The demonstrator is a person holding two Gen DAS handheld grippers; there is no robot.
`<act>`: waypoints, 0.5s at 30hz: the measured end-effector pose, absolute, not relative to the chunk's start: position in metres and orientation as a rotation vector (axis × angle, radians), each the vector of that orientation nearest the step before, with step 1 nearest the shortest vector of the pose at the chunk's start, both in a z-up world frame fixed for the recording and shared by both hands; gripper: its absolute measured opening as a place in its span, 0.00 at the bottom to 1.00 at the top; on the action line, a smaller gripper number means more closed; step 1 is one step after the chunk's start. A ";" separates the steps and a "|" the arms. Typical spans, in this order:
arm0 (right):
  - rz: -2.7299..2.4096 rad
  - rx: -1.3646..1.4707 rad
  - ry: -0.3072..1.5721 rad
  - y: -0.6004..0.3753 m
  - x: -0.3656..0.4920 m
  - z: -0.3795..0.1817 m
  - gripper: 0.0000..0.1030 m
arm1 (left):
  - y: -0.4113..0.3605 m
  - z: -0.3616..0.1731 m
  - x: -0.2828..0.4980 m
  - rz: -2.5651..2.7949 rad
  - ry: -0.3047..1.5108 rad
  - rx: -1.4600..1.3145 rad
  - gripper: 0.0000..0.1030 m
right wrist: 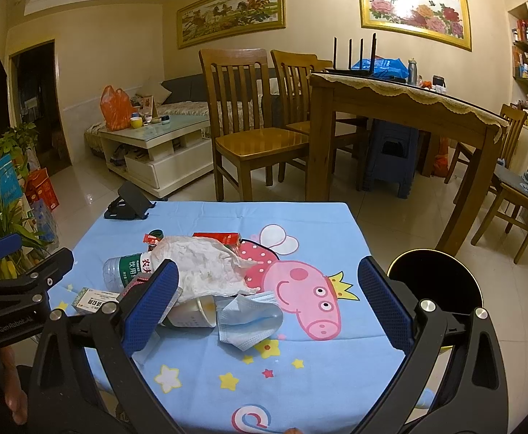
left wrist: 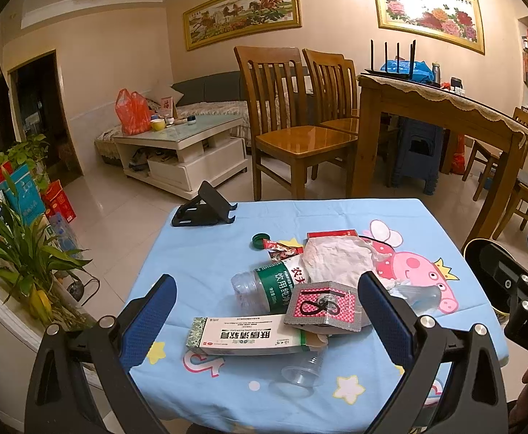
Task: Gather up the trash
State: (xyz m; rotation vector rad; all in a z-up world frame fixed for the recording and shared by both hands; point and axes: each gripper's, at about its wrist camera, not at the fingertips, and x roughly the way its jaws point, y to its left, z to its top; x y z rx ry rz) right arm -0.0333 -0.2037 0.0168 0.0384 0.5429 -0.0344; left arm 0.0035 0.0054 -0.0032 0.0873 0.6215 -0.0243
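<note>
Trash lies on the blue cartoon tablecloth: an ointment box, a clear plastic bottle with a green label, a red-and-grey blister pack, crumpled white paper, a clear plastic cup, a green cap. The right wrist view shows a blue face mask, a paper cup and the paper. My left gripper is open and empty above the box. My right gripper is open and empty above the mask. A black round bin stands right of the table.
A black phone stand sits at the table's far left corner. Wooden chairs and a dining table stand behind. A coffee table and potted plants are to the left.
</note>
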 end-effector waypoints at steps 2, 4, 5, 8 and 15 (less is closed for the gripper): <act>-0.034 0.038 0.545 -0.204 -0.033 0.017 0.95 | 0.006 -0.003 0.004 -0.024 0.621 0.090 0.94; -0.033 0.041 0.545 -0.204 -0.033 0.017 0.95 | 0.007 -0.003 0.004 -0.027 0.622 0.085 0.94; -0.033 0.041 0.545 -0.204 -0.033 0.017 0.95 | 0.007 -0.003 0.003 -0.025 0.622 0.084 0.94; -0.034 0.038 0.544 -0.204 -0.033 0.016 0.95 | 0.008 -0.003 0.004 -0.024 0.622 0.084 0.94; -0.032 0.040 0.546 -0.201 -0.035 0.015 0.95 | 0.009 -0.003 0.003 -0.023 0.623 0.084 0.94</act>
